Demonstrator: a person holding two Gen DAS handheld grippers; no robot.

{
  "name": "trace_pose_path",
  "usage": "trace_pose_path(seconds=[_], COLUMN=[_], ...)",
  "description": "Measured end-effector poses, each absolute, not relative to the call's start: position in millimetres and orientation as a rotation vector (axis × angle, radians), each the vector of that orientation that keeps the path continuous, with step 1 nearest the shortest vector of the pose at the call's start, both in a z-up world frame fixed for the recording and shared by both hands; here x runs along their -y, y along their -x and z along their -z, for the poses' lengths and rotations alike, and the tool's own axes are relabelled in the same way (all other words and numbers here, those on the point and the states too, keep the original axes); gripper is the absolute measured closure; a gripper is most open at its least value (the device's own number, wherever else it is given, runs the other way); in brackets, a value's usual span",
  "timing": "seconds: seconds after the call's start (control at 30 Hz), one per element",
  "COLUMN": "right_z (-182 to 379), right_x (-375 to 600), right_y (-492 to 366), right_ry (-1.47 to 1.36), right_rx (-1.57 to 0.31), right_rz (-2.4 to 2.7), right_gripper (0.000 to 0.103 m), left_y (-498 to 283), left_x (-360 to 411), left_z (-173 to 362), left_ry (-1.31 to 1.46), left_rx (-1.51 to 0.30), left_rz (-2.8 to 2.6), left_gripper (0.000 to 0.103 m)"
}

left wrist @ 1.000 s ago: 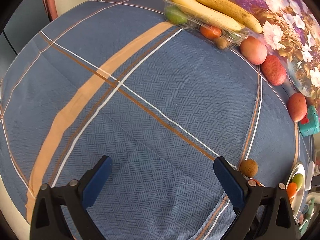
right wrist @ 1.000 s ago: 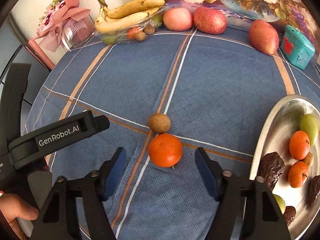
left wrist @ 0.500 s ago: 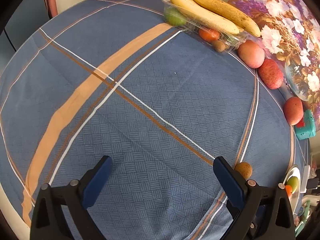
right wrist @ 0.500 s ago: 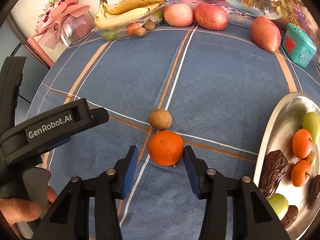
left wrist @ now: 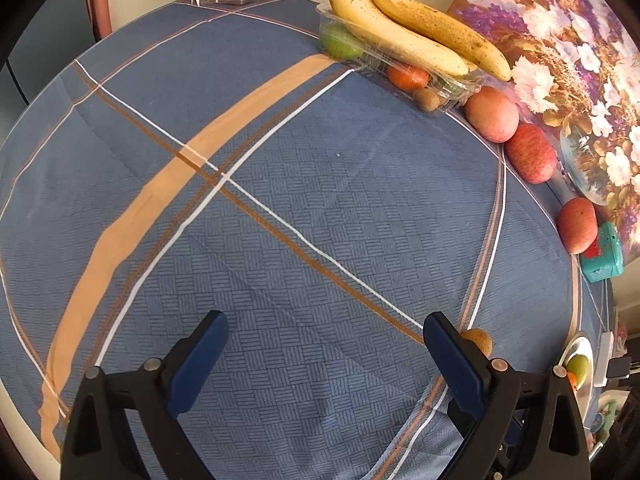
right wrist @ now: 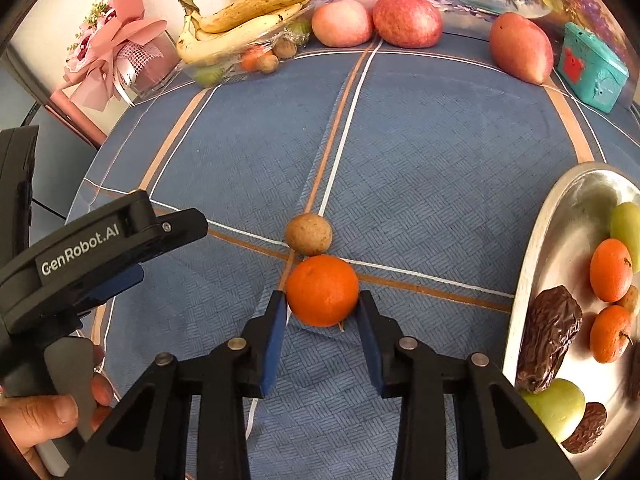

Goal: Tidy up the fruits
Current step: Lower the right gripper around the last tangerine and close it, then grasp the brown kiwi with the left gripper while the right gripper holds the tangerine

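Observation:
In the right wrist view, my right gripper (right wrist: 322, 300) is shut on an orange mandarin (right wrist: 322, 290) that rests on the blue cloth; both blue pads touch its sides. A small brown round fruit (right wrist: 308, 233) sits just beyond it, and shows in the left wrist view (left wrist: 478, 341) behind the right finger. A silver plate (right wrist: 576, 216) at the right holds small oranges, green fruits and dark dates. My left gripper (left wrist: 324, 338) is open and empty above bare cloth; its body shows in the right wrist view (right wrist: 92, 256).
At the far table edge stand a clear tray with bananas (right wrist: 244, 20) and small fruits, two red apples (right wrist: 406, 20), a mango (right wrist: 520, 46), a teal box (right wrist: 592, 66) and a pink bouquet (right wrist: 116, 52). A floral painting (left wrist: 560, 60) leans behind them.
My right gripper's fingers have closed in from wide open onto the mandarin. My left gripper has drifted a little, still open.

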State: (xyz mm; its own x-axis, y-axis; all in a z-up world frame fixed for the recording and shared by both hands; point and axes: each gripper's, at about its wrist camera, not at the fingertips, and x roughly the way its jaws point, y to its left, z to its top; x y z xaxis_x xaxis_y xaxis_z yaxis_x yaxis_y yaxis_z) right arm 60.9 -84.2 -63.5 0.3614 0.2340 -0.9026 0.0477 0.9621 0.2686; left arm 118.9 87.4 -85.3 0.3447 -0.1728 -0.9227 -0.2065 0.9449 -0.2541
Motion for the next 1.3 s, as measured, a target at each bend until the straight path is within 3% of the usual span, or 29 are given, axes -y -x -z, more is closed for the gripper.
trace_pose_path(seconds=[0.17, 0.3, 0.37, 0.57, 1.03, 1.17, 1.3], right_z=[55.5, 47.9, 41.7, 22.9, 46.7, 54.3, 59.9], right_x=[91.8, 105.7, 114.4, 130.4, 96.1, 92.3, 92.6], right_y=[-58.0, -54.1, -51.4, -47.2, -58.5, -59.9, -61.1], right_ry=[-0.299, -0.343, -0.36, -0.386, -0.277, -0.234, -0.233], right_rx=[-1.168, -1.143, -1.123, -1.071, -1.122, -1.137, -1.149], right_rz=[-0.121, -0.101, -0.085, -0.064, -0.13, -0.108, -0.101], right_gripper=[0.066, 0.068, 0.072, 0.072, 0.071, 0.063, 0.062], left_y=[-118.0, -119.1, -118.5, -118.0, -119.7, -119.8, -121.9], left_x=[-88.8, -79.2, -73.8, -50.8, -67.4, -69.2, -67.7], left_z=[80.0, 78.7, 78.2, 71.9, 76.1, 77.4, 78.4], left_ry=[0.387, 0.361, 0.362, 0.324, 0.345, 0.349, 0.343], left_rx=[-1.205, -1.205, -1.201, -1.18, -1.187, -1.191, -1.197], left_rz=[0.002, 0.042, 0.068, 0.174, 0.086, 0.081, 0.079], left_gripper=[0.005, 0.014, 0.015, 0.021, 0.021, 0.021, 0.021])
